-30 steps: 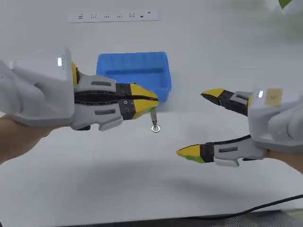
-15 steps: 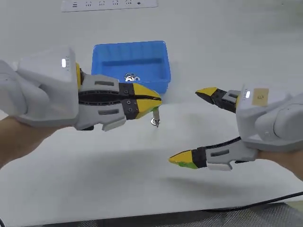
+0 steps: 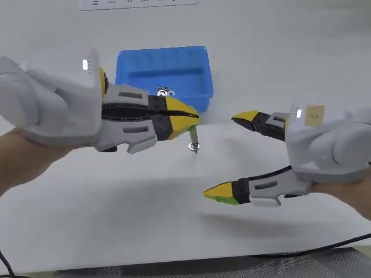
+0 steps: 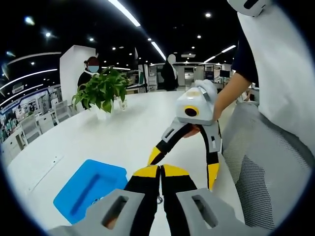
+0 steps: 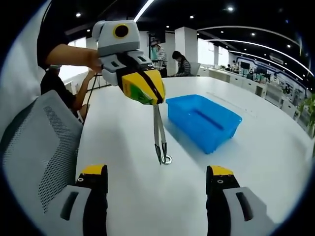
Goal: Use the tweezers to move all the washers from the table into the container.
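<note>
Lying flat on the table (image 3: 145, 202) just in front of the container (image 3: 162, 58), the washer (image 5: 167, 159) is sitting at the very tips of the tweezers (image 5: 158, 130); whether they are pinching it is too small to tell. It is looking light, thin, hard and slippery, so nipping it across the ring, one tip through the hole, is seeming safest. The left gripper (image 3: 196, 116) is clamping the tweezers' upper end with jaws closed, while the right gripper (image 3: 221, 156) is hanging wide open, holding nothing.

The container (image 3: 139, 81) sat at 12 o'clock on the surface (image 3: 116, 197), washers (image 3: 164, 91) in it; another washer (image 3: 194, 147) was at its 5 o'clock.
</note>
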`<state>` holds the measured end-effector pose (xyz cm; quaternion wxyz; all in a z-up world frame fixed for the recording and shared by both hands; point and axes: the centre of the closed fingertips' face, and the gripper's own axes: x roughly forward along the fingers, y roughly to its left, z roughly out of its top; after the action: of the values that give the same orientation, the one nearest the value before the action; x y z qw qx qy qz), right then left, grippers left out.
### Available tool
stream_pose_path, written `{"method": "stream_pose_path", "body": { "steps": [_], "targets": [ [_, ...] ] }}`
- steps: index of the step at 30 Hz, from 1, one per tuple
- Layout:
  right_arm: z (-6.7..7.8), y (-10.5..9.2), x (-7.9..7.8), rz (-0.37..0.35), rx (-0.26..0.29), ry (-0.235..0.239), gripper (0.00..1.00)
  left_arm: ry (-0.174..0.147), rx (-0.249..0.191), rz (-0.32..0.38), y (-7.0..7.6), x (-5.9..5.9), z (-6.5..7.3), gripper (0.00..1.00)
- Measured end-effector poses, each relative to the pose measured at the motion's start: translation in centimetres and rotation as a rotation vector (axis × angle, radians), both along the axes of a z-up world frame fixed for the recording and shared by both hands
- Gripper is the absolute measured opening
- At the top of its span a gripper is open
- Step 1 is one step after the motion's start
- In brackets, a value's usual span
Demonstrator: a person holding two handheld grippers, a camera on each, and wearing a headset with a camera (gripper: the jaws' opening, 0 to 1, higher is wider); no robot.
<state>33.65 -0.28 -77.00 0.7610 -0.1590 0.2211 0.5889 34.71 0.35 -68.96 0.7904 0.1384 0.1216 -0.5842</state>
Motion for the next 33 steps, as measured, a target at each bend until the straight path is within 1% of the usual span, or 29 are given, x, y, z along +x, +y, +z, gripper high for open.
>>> {"method": "stream_pose_path", "body": {
  "steps": [1,2,5,6,9,11,14,15,17,19,20,21,25,27,33],
  "targets": [
    [0.1,0.4,0.1,0.008,0.006,0.001,0.8,0.006,0.006,-0.009,-0.1,-0.1,0.0,0.04],
    [0.3,0.6,0.1,0.015,0.01,0.002,0.78,0.006,0.01,-0.013,-0.1,-0.1,0.0,0.04],
    [0.8,1.3,0.4,0.038,0.026,-0.002,0.69,0.02,0.023,-0.026,-0.3,-0.3,-0.1,0.04],
    [0.9,1.6,0.5,0.056,0.032,0.002,0.64,0.027,0.028,-0.025,-0.3,-0.3,-0.1,0.04],
    [1.0,2.4,1.1,0.08,0.023,-0.016,0.55,0.031,0.051,-0.03,-0.1,-0.3,-0.2,0.04],
    [1.0,2.8,1.3,0.098,0.021,-0.02,0.5,0.034,0.062,-0.031,0.0,-0.3,-0.2,0.04],
    [0.8,3.5,1.5,0.131,0.016,-0.023,0.39,0.037,0.069,-0.033,0.1,-0.3,-0.3,0.04],
    [0.7,3.7,1.6,0.138,0.012,-0.023,0.34,0.038,0.069,-0.031,0.1,-0.3,-0.3,0.04],
    [0.5,3.9,1.7,0.155,0.012,-0.011,0.27,0.04,0.069,-0.03,0.1,-0.4,-0.3,0.04],
    [0.5,4.0,1.8,0.157,0.019,-0.001,0.25,0.042,0.068,-0.032,0.0,-0.5,-0.3,0.04],
    [0.5,4.1,1.8,0.164,0.021,0.001,0.22,0.042,0.068,-0.033,0.0,-0.6,-0.3,0.04],
    [0.5,4.2,1.4,0.19,0.022,0.013,0.21,0.039,0.069,-0.03,0.0,-0.6,-0.4,0.04],
    [0.2,4.4,0.8,0.246,-0.013,0.0,0.16,0.042,0.066,-0.038,0.0,-0.7,-0.4,0.04],
    [0.3,4.4,0.6,0.263,-0.014,-0.005,0.13,0.04,0.069,-0.04,-0.1,-0.7,-0.5,0.04],
    [0.1,4.4,0.5,0.282,-0.022,-0.006,0.12,0.042,0.072,-0.04,0.0,-0.7,-0.6,0.04]
  ]
}}
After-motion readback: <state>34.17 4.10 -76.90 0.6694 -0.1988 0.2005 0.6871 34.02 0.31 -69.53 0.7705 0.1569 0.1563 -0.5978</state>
